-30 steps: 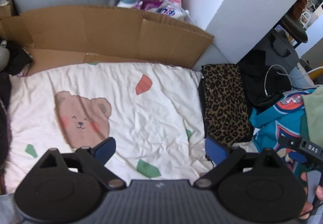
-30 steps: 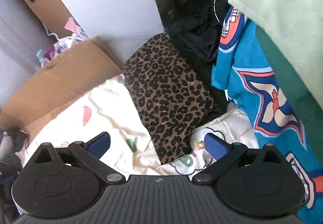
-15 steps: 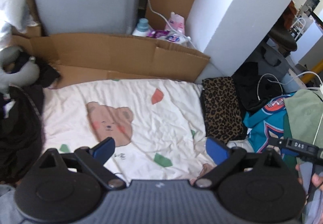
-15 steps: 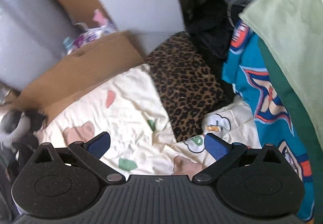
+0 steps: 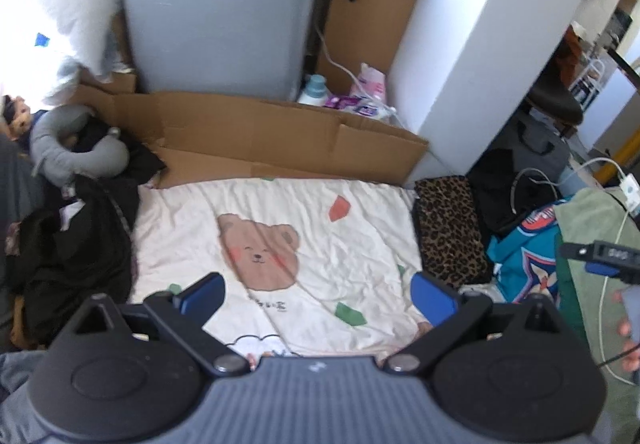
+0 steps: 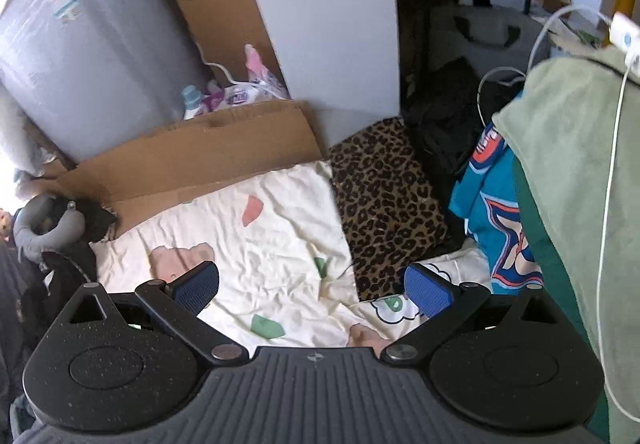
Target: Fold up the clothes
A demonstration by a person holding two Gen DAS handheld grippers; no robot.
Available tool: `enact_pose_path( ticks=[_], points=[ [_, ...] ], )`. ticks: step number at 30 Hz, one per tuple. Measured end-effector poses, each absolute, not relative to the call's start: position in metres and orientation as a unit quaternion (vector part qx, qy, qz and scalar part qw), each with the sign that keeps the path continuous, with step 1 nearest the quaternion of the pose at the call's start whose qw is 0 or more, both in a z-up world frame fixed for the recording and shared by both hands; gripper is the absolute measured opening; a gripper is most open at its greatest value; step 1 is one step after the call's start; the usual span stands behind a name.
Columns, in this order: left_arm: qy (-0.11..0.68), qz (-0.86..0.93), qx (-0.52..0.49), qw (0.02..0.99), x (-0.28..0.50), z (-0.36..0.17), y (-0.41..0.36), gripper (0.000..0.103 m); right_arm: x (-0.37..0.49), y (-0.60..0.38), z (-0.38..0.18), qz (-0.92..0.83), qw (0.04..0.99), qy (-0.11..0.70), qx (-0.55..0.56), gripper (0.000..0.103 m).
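A folded leopard-print garment [image 5: 450, 228] [image 6: 384, 199] lies at the right edge of a cream bear-print sheet [image 5: 280, 219] [image 6: 260, 240]. Right of it are a teal printed garment [image 5: 524, 256] [image 6: 496, 219] and a pale green cloth [image 5: 592, 228] [image 6: 572, 147]. A heap of dark clothes [image 5: 68, 244] sits at the sheet's left. My left gripper [image 5: 318, 294] hangs open above the sheet's near part, holding nothing. My right gripper [image 6: 312, 290] is open too, above the sheet near the leopard garment's front corner. The right gripper's body and a hand [image 5: 624, 328] show at the left wrist view's right edge.
A flattened cardboard box [image 5: 280, 139] [image 6: 208, 155] stands behind the sheet, with a grey appliance [image 5: 216, 7], bottles and packets [image 5: 352, 99] and a white wall [image 5: 472, 43] beyond. A grey neck pillow [image 5: 68, 151] lies far left. A white cable [image 6: 612, 171] hangs over the green cloth.
Both grippers have pulled back and up from the sheet and clothes, so more of the room shows. Both stayed open and empty.
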State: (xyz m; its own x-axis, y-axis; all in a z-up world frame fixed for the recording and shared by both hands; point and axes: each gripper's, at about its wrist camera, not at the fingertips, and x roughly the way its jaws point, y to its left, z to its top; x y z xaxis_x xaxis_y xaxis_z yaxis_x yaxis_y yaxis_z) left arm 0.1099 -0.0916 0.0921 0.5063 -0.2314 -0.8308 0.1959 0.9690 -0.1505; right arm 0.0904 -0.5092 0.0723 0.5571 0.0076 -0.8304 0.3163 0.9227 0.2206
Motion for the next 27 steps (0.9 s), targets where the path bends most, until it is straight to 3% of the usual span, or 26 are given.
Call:
enact_pose_path(
  ticks=[10,27],
  points=[
    [0.463,-0.112,-0.019,0.879,0.072,0.094,-0.060,0.101,0.059,-0.457,0.115,-0.063,0.884,0.443,0.134,0.102],
    [0.461,-0.033,-0.058,0.885,0.041,0.062,-0.041,0.101,0.042,-0.397,0.086,-0.019,0.892,0.440,0.101,0.102]
  ],
)
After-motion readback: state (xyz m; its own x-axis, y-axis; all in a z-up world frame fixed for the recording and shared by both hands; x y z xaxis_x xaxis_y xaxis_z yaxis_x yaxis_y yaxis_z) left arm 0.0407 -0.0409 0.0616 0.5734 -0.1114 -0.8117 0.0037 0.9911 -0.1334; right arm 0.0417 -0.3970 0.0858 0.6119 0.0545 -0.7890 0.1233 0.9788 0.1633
